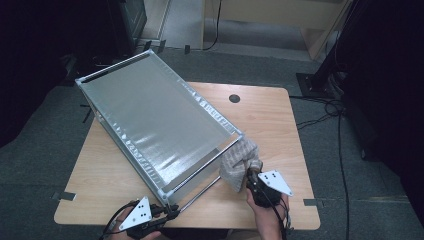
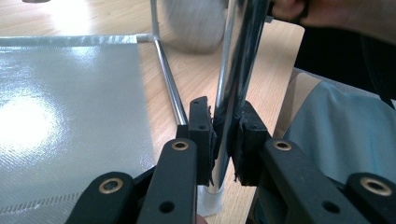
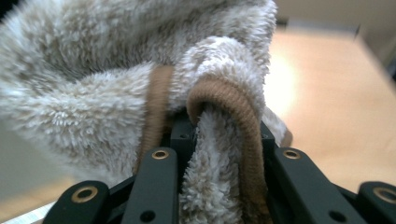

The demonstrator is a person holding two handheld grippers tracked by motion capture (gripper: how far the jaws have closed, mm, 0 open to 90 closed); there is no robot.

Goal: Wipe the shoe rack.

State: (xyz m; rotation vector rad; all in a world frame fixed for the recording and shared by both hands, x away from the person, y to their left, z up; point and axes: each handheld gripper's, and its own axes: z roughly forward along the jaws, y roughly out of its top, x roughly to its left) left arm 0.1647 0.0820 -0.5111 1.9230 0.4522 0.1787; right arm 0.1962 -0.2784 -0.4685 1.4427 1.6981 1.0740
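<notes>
L gripper (image 2: 224, 140) is clamped on a chrome rod (image 2: 236, 70) at the near corner of the rack (image 1: 150, 120), which lies tilted across the worktop (image 1: 270, 125), grey sheet up. R gripper (image 3: 219, 154) pinches a fluffy beige cloth (image 3: 140, 93) by its brown hem, w/ the fabric bunched over the jaws. From the high view the cloth sits at the rack's near-right corner, touching the frame, just beyond the R hand (image 1: 267, 212).

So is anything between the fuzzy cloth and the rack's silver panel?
Nothing visible. The right tool holds the fuzzy cloth just off the rack's near corner; the left tool clamps a chrome leg there.
</notes>
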